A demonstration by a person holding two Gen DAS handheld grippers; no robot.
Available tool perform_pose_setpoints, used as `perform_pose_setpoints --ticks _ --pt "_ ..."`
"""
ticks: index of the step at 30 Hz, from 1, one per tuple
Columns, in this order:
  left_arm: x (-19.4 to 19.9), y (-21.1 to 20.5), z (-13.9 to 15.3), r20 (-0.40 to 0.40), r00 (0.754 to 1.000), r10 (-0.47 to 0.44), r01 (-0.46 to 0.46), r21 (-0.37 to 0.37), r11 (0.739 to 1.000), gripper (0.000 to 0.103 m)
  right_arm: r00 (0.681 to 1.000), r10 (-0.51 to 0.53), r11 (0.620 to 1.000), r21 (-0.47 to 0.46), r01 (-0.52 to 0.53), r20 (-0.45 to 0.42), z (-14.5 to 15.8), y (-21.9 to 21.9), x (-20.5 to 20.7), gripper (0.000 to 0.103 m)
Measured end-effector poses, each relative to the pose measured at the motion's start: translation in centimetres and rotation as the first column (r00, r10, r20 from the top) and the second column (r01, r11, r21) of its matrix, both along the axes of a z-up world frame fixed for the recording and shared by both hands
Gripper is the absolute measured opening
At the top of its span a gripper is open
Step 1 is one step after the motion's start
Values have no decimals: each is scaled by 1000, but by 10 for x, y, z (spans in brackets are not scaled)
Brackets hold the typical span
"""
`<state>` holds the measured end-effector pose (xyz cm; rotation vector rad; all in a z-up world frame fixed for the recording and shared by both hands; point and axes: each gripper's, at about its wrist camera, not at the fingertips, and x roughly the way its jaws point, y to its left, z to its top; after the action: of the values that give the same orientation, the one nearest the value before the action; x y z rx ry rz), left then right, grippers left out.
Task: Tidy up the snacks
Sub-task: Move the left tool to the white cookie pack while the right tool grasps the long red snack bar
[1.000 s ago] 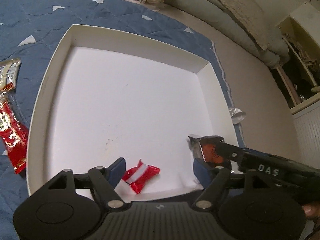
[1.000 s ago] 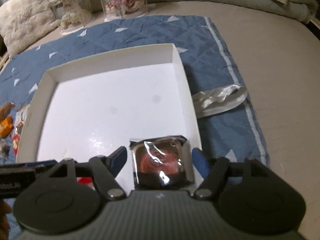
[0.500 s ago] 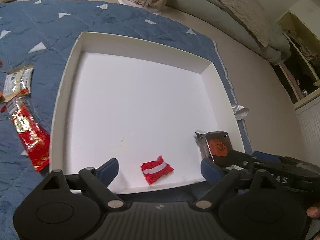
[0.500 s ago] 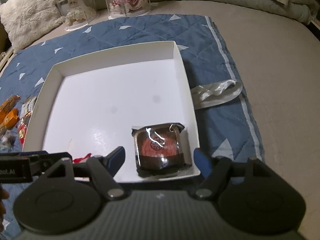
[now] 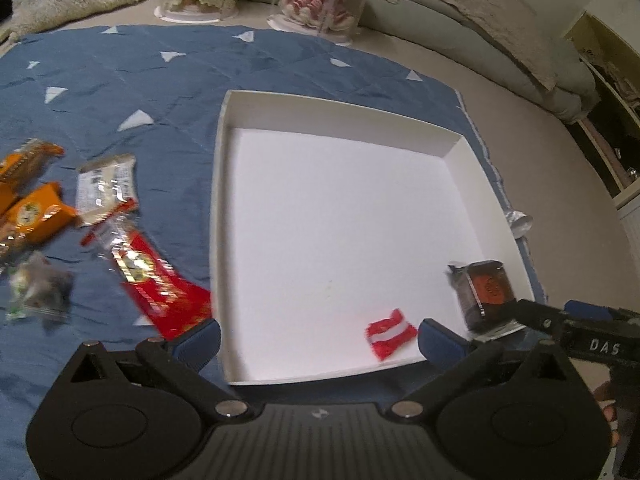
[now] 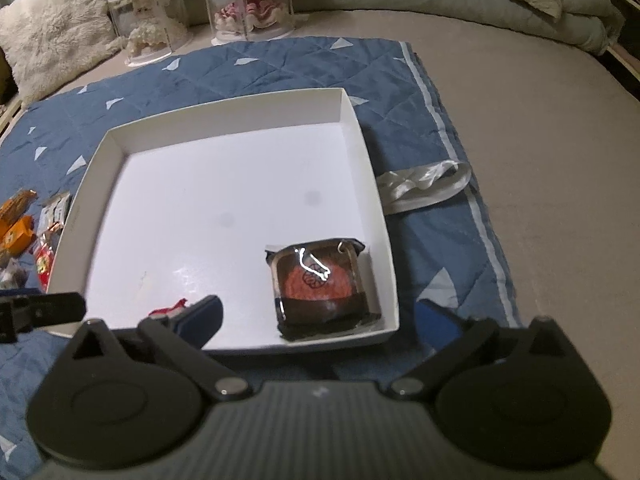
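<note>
A white tray (image 5: pixel 222 200) (image 6: pixel 240 112) lies on a blue quilted mat. In its near right corner sits a dark square snack pack (image 5: pixel 486 294) (image 6: pixel 320 284). A small red-and-white candy (image 5: pixel 390 334) (image 6: pixel 168 310) lies by the near wall. My left gripper (image 5: pixel 318 338) hovers over the tray's near edge with its jaws opening, and the candy lies loose beside its right finger. My right gripper (image 6: pixel 318 318) (image 5: pixel 560 320) also has its jaws opening; its pads stand clear of the dark pack. Loose snacks lie left of the tray: orange packs (image 5: pixel 32 212), a silver pack (image 5: pixel 106 190) and a red pack (image 5: pixel 160 284).
A crumpled silver wrapper (image 6: pixel 424 184) (image 5: pixel 520 222) lies just right of the tray. Two clear domes with dolls (image 5: pixel 320 0) (image 6: pixel 248 4) stand at the mat's far edge beside a fluffy cushion (image 6: pixel 52 40). A clear bag of dark pieces (image 5: pixel 40 288) lies at the far left.
Both pairs of jaws have spread wider and drawn back from the tray floor. The dark pack and the candy stay where they lay. The left view has swung left, showing the loose snacks.
</note>
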<state>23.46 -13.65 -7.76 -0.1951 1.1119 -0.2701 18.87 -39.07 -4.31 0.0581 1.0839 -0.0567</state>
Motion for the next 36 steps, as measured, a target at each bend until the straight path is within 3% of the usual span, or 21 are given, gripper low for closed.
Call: perform_pose_setpoints --ticks 20,36 --pt "-9 117 17 48 993 112 -116 91 989 103 991 130 991 20 -130 35 12 96 16 103" --pt "-22 217 21 80 970 231 -242 179 954 103 955 292 956 22 -293 46 13 191 32 103"
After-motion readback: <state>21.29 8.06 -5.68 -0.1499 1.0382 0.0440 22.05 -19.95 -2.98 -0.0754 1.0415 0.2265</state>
